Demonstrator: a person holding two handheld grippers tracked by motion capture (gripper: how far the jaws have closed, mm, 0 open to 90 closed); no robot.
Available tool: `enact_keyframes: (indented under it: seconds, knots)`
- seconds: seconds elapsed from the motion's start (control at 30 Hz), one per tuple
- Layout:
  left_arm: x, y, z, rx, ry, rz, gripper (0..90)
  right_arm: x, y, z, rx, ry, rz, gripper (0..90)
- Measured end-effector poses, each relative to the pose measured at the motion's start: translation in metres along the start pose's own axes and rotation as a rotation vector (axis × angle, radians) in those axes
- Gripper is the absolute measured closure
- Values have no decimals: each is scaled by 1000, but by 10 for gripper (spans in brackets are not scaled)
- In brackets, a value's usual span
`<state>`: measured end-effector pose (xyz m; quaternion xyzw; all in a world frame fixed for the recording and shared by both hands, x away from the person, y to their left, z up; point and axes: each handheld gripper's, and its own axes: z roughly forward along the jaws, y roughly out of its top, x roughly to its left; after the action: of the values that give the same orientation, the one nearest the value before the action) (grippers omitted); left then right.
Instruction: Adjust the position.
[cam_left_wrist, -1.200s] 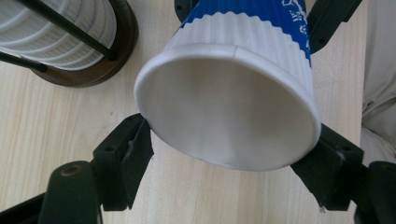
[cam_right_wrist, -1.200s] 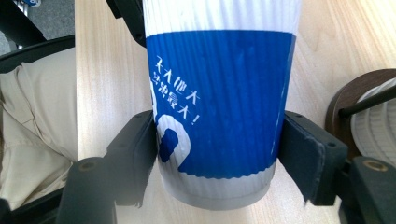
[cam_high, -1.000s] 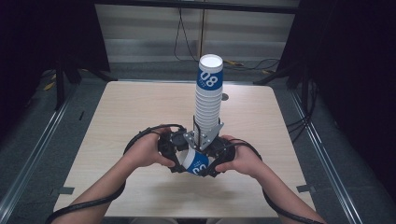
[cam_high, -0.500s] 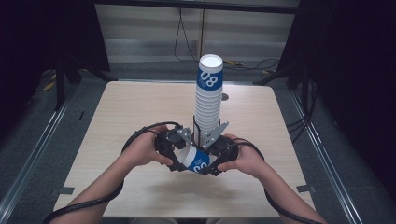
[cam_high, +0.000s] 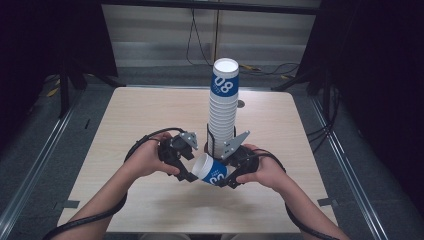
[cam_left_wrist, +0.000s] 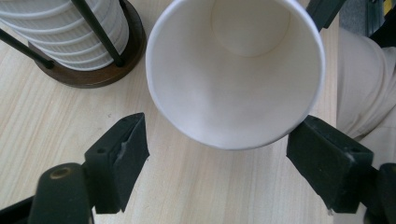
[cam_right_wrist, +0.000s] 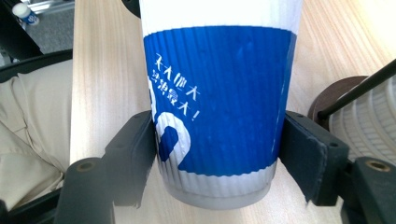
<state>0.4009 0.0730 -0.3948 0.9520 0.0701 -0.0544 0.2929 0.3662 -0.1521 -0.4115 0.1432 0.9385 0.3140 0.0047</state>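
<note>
Right gripper (cam_right_wrist: 217, 154): I read jaws clamped on blue-and-white paper cup (cam_right_wrist: 217, 102), pads pressing both sides of blue band near cup base. In high view, cup (cam_high: 212, 171) lies tilted at lower centre of frame, mouth toward left gripper (cam_high: 182, 162).

Left gripper (cam_left_wrist: 217, 158): jaws apart, just been closing slightly; cup rim (cam_left_wrist: 236, 74) sits between them at frame centre, pads not touching.

Cup stack in holder (cam_high: 223, 112): upright, centre of frame, just behind both grippers on table (cam_high: 125, 115).
</note>
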Motion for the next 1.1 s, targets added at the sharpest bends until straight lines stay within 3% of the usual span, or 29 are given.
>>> enact_keyframes:
  seconds: [0.1, 0.13, 0.43, 0.67, 0.97, 1.0, 1.1]
  knots:
    - [0, -1, -1, -28, -2, -14, 203, 0, -2, 0, -13, -4, 4, 295]
    - [0, -2, -2, -40, -8, -19, 198, 0, -3, 0, -40, -8, 12, 295]
    - [0, -4, -2, -101, -17, -21, 187, -1, -11, 1, -113, -10, 40, 294]
    - [0, -3, -2, -112, -16, -5, 187, 0, -14, 2, -141, -7, 48, 294]
    - [1, -3, -1, -148, -32, -17, 175, 2, -17, 3, -180, -6, 40, 294]
    - [1, -3, -3, -122, -18, -11, 176, 2, -17, 3, -186, -5, 44, 294]
    - [1, -3, -3, -131, -17, -16, 175, 2, -19, 4, -195, -7, 44, 294]
